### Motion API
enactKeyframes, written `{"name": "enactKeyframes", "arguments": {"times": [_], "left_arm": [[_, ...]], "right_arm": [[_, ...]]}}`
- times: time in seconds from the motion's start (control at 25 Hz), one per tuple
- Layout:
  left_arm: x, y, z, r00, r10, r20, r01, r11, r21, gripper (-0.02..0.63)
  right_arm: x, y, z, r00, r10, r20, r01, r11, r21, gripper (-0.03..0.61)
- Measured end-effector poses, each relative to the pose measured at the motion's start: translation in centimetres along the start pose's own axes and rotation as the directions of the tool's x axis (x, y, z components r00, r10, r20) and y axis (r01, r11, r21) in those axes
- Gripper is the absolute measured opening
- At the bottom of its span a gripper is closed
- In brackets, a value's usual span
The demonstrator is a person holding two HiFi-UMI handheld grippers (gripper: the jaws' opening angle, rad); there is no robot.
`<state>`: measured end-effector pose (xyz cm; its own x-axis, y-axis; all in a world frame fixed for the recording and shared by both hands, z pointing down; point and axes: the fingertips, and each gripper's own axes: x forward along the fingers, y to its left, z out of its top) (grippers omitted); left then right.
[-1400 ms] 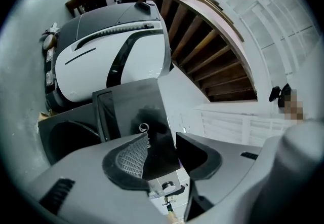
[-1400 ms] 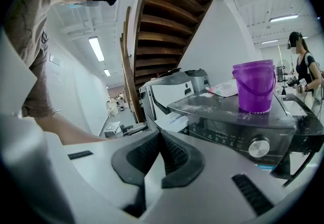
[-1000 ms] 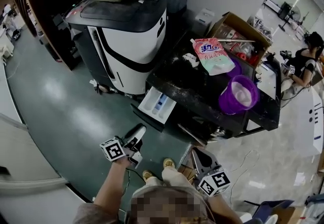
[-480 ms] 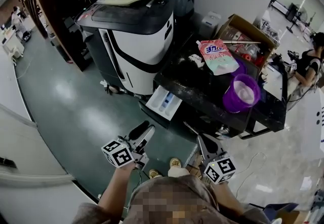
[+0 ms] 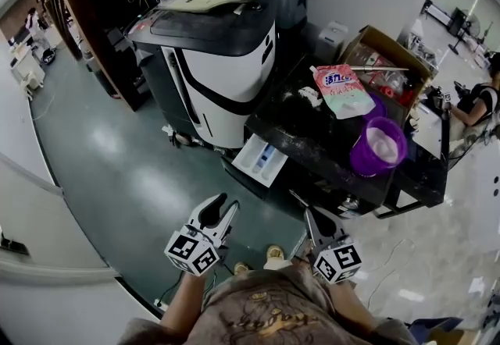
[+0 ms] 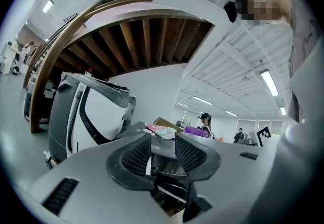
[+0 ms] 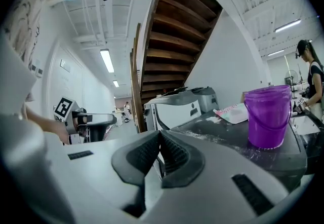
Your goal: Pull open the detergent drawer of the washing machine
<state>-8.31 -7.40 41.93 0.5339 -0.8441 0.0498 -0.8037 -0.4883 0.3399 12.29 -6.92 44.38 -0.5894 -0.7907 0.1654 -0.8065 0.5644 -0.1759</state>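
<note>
Now, your left gripper (image 5: 223, 206) has its jaws partly apart and they have just eased closer, with nothing between them. Your right gripper (image 5: 311, 218) is pressed together, empty. The detergent drawer (image 5: 261, 161) stands pulled out of the washing machine (image 5: 312, 140), well apart from both grippers.

Ceiling strip lights (image 7: 107, 61) high above the right gripper (image 7: 161, 154) lit the room brightly and evenly, and more ceiling tubes (image 6: 268, 82) glowed in the left gripper view. In the head view the glossy green floor (image 5: 117, 156), ahead and left of the right gripper, carried soft pale glare patches. The pale floor (image 5: 406, 257) on that gripper's right looked washed out. The wooden stair underside (image 7: 177, 30) ahead of it was dark. Both gripper views bent straight lines strongly and fell to black at the corners. The right gripper's grey shell nearest the lens was soft, while the purple bucket (image 7: 267, 116) beyond it looked clear.
</note>
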Motion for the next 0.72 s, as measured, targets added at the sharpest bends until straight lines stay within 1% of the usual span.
{"name": "enactKeyframes", "arguments": {"times": [0.24,0.4,0.6,0.72], "left_arm": [[-0.6,0.4,-1.7,0.998,0.052,-0.029,-0.049,0.996,0.074,0.113],[-0.4,0.9,-2.9,0.997,0.063,-0.046,-0.058,0.994,0.092,0.078],[-0.4,1.2,-3.6,0.994,0.092,-0.055,-0.086,0.99,0.111,0.037],[-0.3,1.6,-4.0,0.992,0.104,-0.069,-0.096,0.989,0.112,0.026]], "right_arm": [[0.2,0.4,-0.6,1.0,0.002,-0.019,-0.003,0.999,-0.041,0.003],[0.3,0.2,-1.3,0.999,-0.01,-0.035,0.008,0.998,-0.058,0.003],[0.0,-0.4,-1.8,0.999,-0.032,-0.043,0.029,0.998,-0.057,0.003],[0.3,-0.4,-1.9,0.998,-0.036,-0.047,0.034,0.998,-0.054,0.003]]}}
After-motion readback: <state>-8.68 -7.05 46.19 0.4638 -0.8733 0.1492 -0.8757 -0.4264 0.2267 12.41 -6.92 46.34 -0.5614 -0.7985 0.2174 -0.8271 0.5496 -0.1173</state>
